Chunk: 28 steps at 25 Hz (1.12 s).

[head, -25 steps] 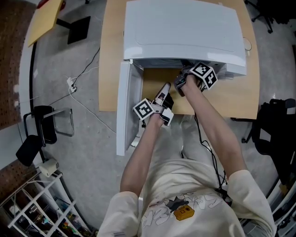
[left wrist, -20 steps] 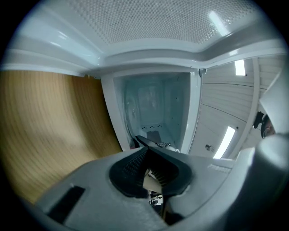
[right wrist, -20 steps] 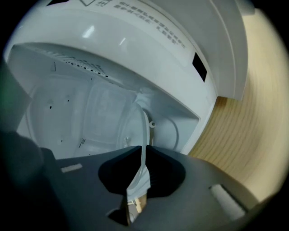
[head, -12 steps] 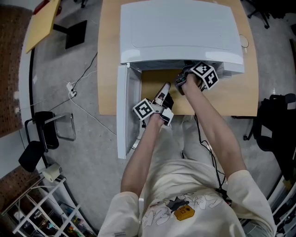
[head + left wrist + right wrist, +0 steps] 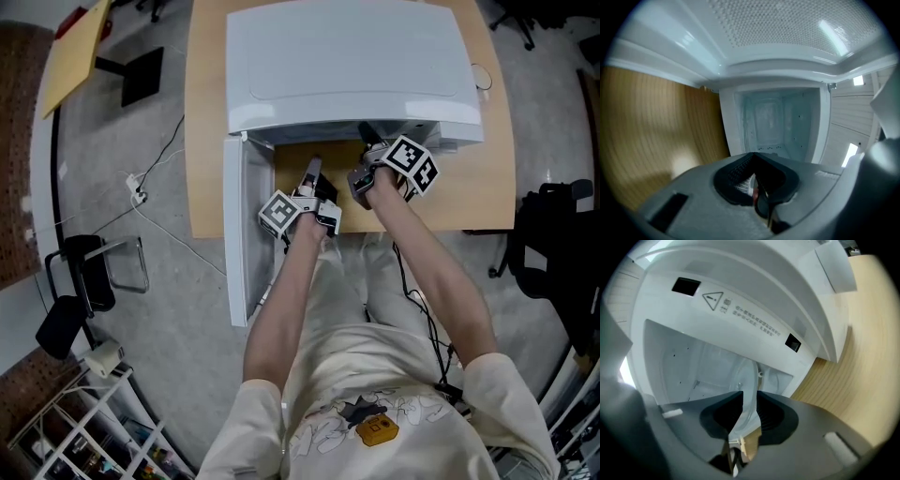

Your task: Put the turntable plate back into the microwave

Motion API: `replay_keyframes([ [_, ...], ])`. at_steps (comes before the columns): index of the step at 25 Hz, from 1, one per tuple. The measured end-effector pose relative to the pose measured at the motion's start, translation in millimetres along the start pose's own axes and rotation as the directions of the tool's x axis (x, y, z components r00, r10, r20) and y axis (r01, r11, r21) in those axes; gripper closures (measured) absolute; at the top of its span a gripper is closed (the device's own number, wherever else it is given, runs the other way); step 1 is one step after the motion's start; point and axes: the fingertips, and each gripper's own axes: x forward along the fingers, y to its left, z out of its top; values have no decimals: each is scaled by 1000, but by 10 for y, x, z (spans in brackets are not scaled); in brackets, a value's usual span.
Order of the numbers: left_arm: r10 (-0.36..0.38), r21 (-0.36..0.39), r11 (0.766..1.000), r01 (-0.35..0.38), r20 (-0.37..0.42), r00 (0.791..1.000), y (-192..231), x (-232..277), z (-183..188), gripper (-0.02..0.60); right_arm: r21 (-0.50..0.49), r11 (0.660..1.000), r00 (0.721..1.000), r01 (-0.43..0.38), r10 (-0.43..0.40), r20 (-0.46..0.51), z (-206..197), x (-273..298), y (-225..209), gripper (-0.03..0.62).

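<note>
The white microwave (image 5: 347, 56) stands on a wooden table (image 5: 211, 112) with its door (image 5: 239, 234) swung open to the left. In the right gripper view the clear glass turntable plate (image 5: 749, 376) shows edge-on inside the cavity (image 5: 703, 366). Its rim runs between the jaws of my right gripper (image 5: 749, 397), which have just been opening and stand open around it. In the head view my right gripper (image 5: 368, 138) reaches in under the microwave's top edge. My left gripper (image 5: 312, 169) is at the cavity mouth, shut and holding nothing. In the left gripper view, my left gripper (image 5: 752, 157) points at the cavity's pale back wall (image 5: 771, 124).
The open door (image 5: 778, 28) lies close beside the left gripper. Bare table (image 5: 862, 371) runs along the microwave's right side. On the floor are cables (image 5: 155, 178), a chair (image 5: 89, 262), a wire rack (image 5: 84, 422) and a black bag (image 5: 553, 244).
My left gripper has moved forward from the table's front edge to the cavity mouth. My right gripper stays at the microwave opening.
</note>
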Motion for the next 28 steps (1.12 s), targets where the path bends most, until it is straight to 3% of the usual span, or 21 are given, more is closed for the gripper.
replay_keyframes([
  [5,11,20,1000,-13,137,991,-52,250,313,584,18,997,996,-71,72,-57,-127,-295,66,505],
  [7,27,12,1000,-29,170,985,-25,320,416,540,30,996,995,-79,81,-63,-155,-410,34,505],
  [11,63,30,997,-69,174,983,2,434,520,586,71,994,995,-83,87,-53,-139,-565,-59,507],
  [15,110,57,991,-124,209,972,-55,396,591,584,95,991,994,-91,97,-54,-136,-635,-83,507],
  [20,178,28,981,-190,238,955,96,276,557,526,105,990,992,-96,104,-71,-165,-620,-99,507],
  [24,191,22,979,-202,232,954,136,296,540,508,108,989,991,-98,108,-85,-187,-613,-86,507],
  [28,210,8,976,-217,230,950,177,329,594,560,112,989,991,-92,102,-89,-191,-613,-97,507],
])
